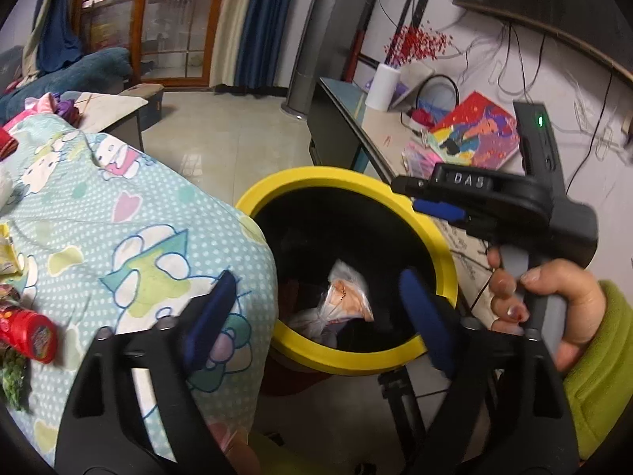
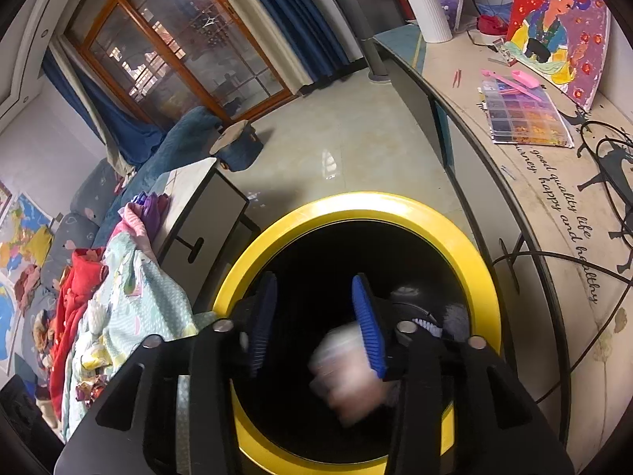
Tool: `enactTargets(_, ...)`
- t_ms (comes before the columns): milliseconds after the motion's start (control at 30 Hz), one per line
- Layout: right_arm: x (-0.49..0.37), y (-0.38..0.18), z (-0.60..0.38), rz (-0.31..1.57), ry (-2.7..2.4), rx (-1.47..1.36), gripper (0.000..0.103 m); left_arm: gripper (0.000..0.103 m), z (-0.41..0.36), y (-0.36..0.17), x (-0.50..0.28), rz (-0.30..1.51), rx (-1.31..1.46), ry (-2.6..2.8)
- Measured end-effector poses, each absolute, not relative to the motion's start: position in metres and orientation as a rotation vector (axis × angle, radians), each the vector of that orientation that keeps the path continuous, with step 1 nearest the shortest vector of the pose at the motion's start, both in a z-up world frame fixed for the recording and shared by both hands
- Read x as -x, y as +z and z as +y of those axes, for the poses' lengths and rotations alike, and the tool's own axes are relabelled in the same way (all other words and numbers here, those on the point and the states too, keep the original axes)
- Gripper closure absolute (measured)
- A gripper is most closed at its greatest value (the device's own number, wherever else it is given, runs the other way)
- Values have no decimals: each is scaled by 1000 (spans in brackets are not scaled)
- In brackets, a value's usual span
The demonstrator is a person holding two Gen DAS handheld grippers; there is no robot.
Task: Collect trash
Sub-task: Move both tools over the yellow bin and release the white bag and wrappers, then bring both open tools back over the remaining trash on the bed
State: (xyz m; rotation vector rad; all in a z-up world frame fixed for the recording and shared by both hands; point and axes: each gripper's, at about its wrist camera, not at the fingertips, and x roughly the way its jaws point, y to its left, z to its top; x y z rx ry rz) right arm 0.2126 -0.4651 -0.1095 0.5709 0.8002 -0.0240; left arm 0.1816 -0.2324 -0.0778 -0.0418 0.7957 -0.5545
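Blue-padded fingers of the left gripper [image 1: 316,316] stand apart, empty, above the bin mouth. Leftward on the Hello Kitty blanket [image 1: 130,213]: red snack tub [image 1: 29,336] and crinkly wrappers [image 1: 10,255], likely light, slippery; pinch the tub across its middle. Yellow-rimmed bin [image 1: 443,253] holds a plastic bag [image 1: 344,297]. Right gripper [image 2: 312,324] apart over the bin, a blurred pale wrapper [image 2: 344,376] just below it, apparently dropping.
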Motion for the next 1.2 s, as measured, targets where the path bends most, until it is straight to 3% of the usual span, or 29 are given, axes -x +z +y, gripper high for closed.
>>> enactTargets(100,-211,-107,-465,795,-39,-567,59,11,-224,-73,-180,781,70,-546)
enactTargets(533,-203,-78,-440,721,-15,-476,41,11,-186,-45,-166,675,115,-438)
enactTargets(1200,-185,-32,-367,652,170,-321,39,11,-119,-20,-151,582,197,-298)
